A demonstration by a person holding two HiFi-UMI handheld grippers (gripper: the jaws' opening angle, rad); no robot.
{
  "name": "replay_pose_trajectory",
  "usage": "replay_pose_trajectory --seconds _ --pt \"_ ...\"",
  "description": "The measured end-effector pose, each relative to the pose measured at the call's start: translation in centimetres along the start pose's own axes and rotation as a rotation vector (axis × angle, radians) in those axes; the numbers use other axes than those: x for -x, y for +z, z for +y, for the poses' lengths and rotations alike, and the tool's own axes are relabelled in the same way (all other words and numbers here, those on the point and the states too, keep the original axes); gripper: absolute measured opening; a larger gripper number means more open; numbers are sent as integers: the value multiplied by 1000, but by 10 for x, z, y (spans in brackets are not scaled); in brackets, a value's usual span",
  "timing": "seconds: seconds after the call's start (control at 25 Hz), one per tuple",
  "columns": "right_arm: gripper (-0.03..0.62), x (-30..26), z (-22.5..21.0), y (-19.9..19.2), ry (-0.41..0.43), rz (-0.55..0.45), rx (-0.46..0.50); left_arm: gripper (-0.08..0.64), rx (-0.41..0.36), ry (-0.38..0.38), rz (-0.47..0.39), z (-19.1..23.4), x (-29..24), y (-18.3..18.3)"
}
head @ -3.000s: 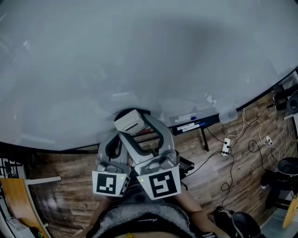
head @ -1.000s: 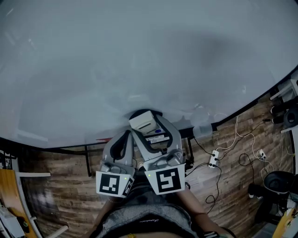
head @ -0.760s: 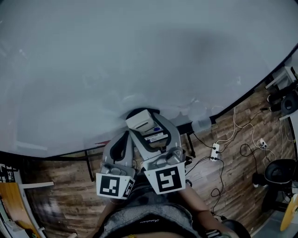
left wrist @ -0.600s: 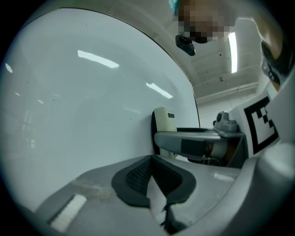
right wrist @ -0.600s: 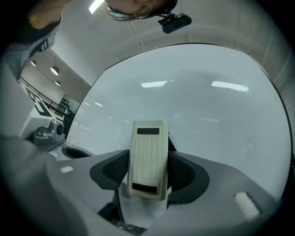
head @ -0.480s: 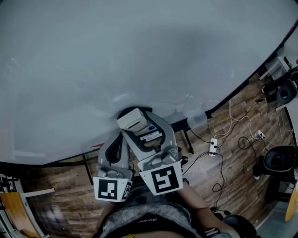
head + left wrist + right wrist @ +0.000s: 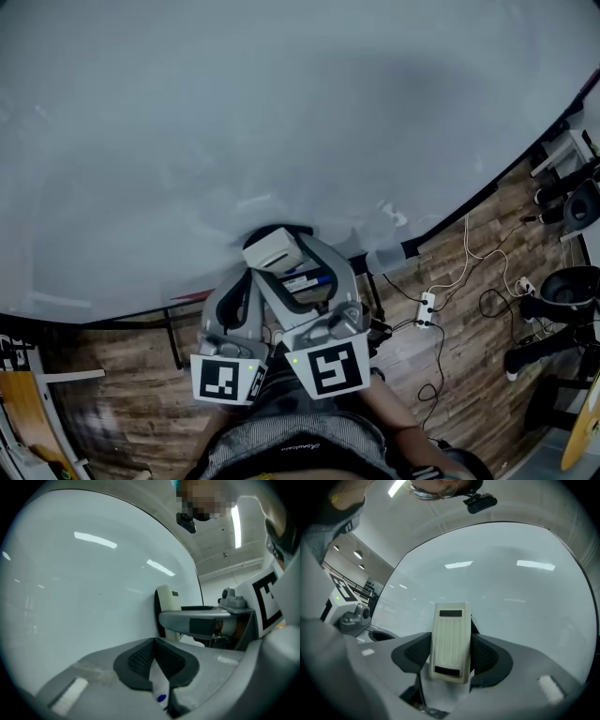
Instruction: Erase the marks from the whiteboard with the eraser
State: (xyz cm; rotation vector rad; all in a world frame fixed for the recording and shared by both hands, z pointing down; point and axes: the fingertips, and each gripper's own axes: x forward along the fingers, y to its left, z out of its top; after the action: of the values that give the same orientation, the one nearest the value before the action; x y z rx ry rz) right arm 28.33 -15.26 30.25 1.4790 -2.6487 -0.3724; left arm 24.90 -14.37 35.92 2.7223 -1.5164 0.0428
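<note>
The whiteboard [image 7: 281,112] fills the upper head view, and I make out no clear marks on it, only faint smears [image 7: 389,214]. My right gripper [image 7: 277,255] is shut on the cream eraser [image 7: 272,249], which lies against the board's lower part. In the right gripper view the eraser [image 7: 450,639] stands upright between the jaws of the right gripper [image 7: 450,654]. My left gripper [image 7: 236,295] sits just left of and below it. In its own view the left gripper [image 7: 157,665] is shut on a white marker [image 7: 159,691] with a blue dot. The eraser [image 7: 168,604] shows there too.
A black ledge [image 7: 187,302] runs along the board's bottom edge, with black legs below. On the wooden floor [image 7: 450,272] lie a power strip [image 7: 427,305] and loose cables. Dark stands [image 7: 562,291] crowd the right side. The person's torso [image 7: 291,441] is at the bottom.
The right gripper and eraser have shifted slightly sideways along the board's lower part, right then back left. The head view has swung too. Both grips are unchanged.
</note>
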Motion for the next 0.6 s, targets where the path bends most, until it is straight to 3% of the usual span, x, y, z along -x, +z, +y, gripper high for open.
replay_pose_trajectory --seconds 0.6 --pt "262 39 -85 -15 34 -30 17 3 7 55 -5 -70 -55 4"
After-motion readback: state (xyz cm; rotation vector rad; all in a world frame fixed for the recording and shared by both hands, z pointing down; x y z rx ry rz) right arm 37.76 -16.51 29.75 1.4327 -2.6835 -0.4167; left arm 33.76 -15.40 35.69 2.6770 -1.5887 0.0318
